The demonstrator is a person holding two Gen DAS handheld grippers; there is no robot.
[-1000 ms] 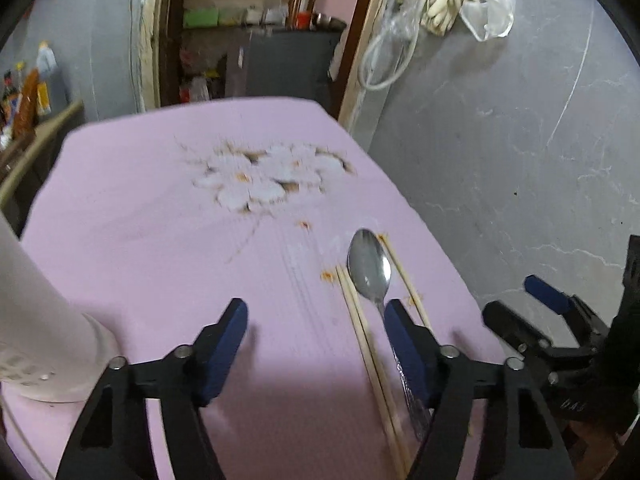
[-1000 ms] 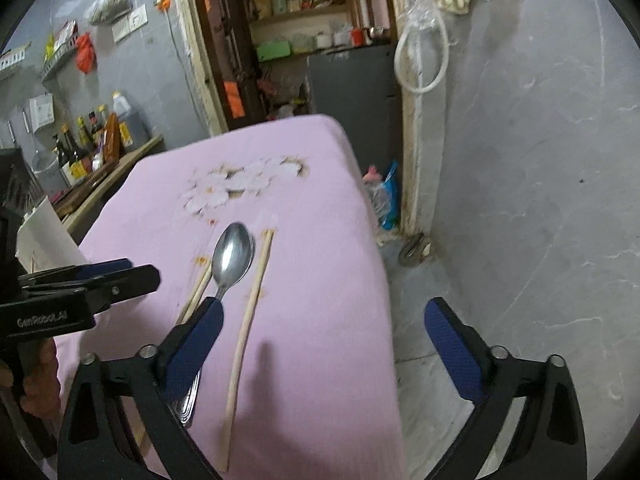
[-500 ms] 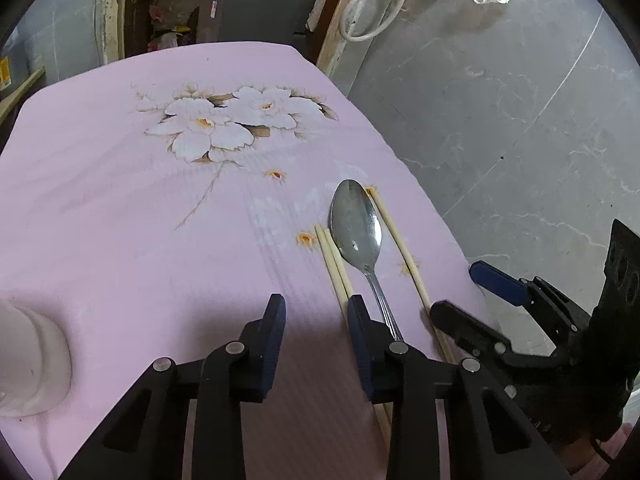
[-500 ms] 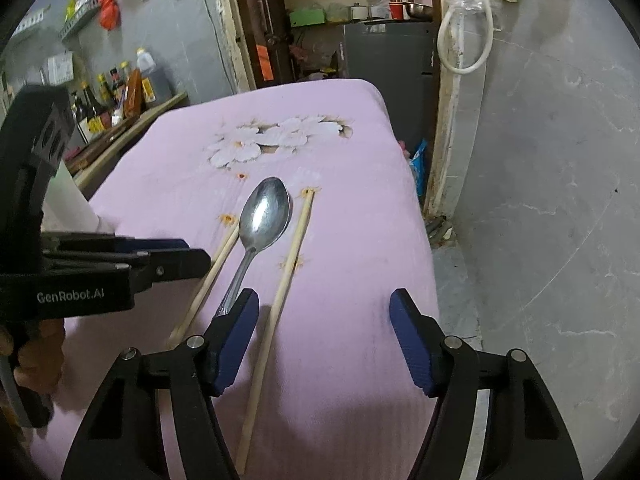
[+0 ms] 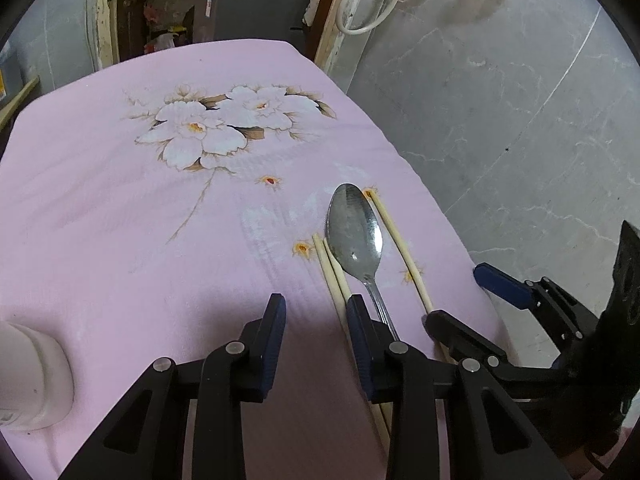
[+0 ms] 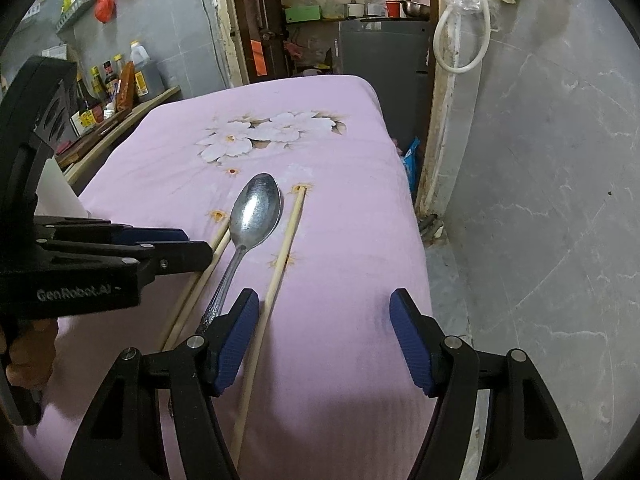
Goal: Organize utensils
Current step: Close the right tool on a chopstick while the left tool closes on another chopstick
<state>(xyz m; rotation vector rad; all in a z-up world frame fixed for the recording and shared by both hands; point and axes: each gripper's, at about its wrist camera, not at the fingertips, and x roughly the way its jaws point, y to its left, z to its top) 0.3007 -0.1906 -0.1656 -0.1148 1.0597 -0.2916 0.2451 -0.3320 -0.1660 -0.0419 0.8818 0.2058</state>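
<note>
1. Pink floral tablecloth point(image 5: 120, 240): spoon point(image 5: 354, 236) lies near its right edge, between a chopstick pair point(image 5: 332, 272) and a lone chopstick point(image 5: 400, 248).
2. Your left gripper point(image 5: 316, 344) is part-spread, pinching nothing; right gripper point(image 6: 324, 336) is spread wider, straddling the lone chopstick, pads off it.
3. Lower until the pads flank one stick only, clear of the spoon handle.
4. Only the right view shows the sauce bottles point(image 6: 108, 88); only the left shows the white cylinder point(image 5: 28, 384).

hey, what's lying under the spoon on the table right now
Only the pink floral cloth shows under the spoon. Chopsticks flank it. Its handle end is hidden behind the left gripper.
</note>
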